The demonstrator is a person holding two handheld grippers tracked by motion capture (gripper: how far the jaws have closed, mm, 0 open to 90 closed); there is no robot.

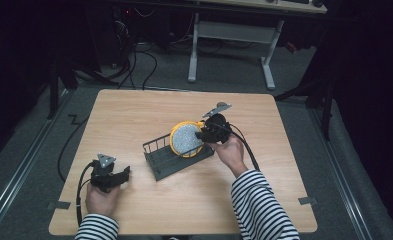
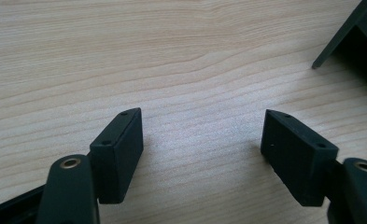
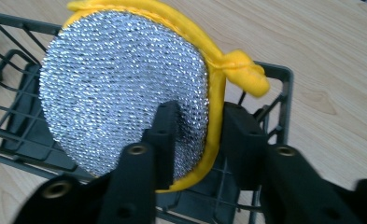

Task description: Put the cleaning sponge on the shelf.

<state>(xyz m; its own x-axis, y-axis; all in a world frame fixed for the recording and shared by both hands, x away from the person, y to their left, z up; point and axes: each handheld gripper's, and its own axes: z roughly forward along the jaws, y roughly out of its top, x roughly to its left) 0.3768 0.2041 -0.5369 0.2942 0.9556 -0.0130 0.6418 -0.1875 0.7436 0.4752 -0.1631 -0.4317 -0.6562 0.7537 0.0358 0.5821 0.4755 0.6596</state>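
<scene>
My right gripper [image 3: 195, 135] straddles the lower edge of the round scouring pad with its silver glittery mesh face and yellow cloth rim [image 3: 125, 88], jaws parted a little around it, barely pinching. The pad stands on edge in the dark wire rack [image 3: 279, 79] just ahead. I judge it light, soft and squashy; the padded rim grips best. My left gripper [image 2: 202, 140] rests spread over bare wood.

no readable text, no labels, no brands, no numbers anywhere
</scene>
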